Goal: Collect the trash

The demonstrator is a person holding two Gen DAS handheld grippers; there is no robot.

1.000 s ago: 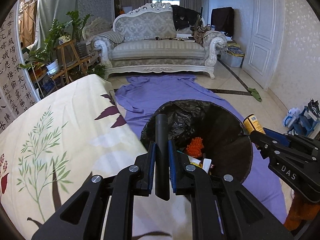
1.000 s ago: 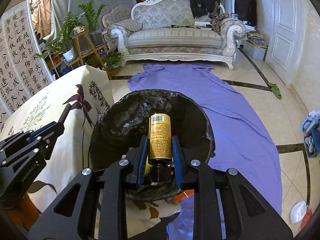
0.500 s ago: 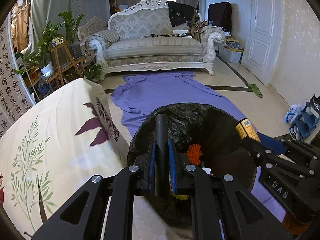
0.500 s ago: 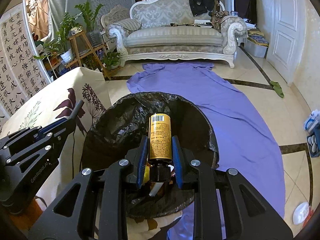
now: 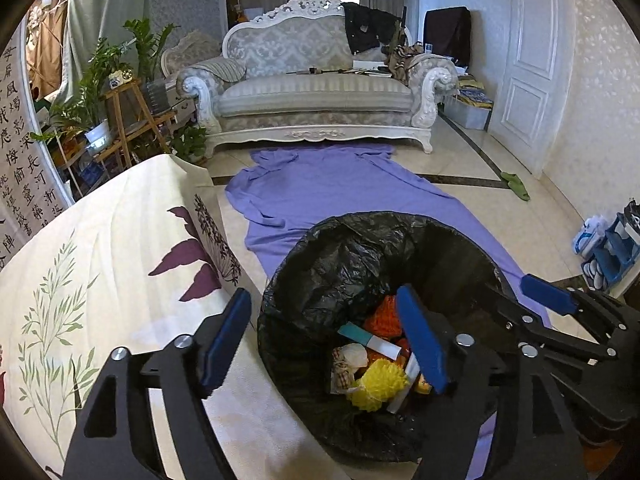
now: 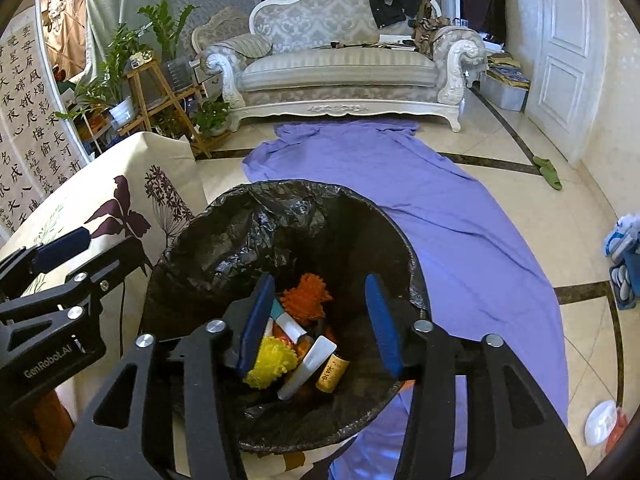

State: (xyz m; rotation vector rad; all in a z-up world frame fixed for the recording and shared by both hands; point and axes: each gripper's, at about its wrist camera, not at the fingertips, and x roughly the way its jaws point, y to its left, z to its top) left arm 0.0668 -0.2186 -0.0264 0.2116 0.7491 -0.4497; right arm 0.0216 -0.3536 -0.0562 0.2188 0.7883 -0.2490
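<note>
Opening over the bin, both tongs, left & right, now empty: black tube & yellow bottle dropped in w/ other trash; next pickup pending.

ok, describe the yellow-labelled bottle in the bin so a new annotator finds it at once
Start at the black-bagged bin standing on the purple cloth in front of the sofa. Look into its bottom, at the near right edge of the trash pile. The bottle lies there beside a white tube: it alone has a yellow-brown label with dark print, unlike the fuzzy yellow ball and orange ball.
</note>
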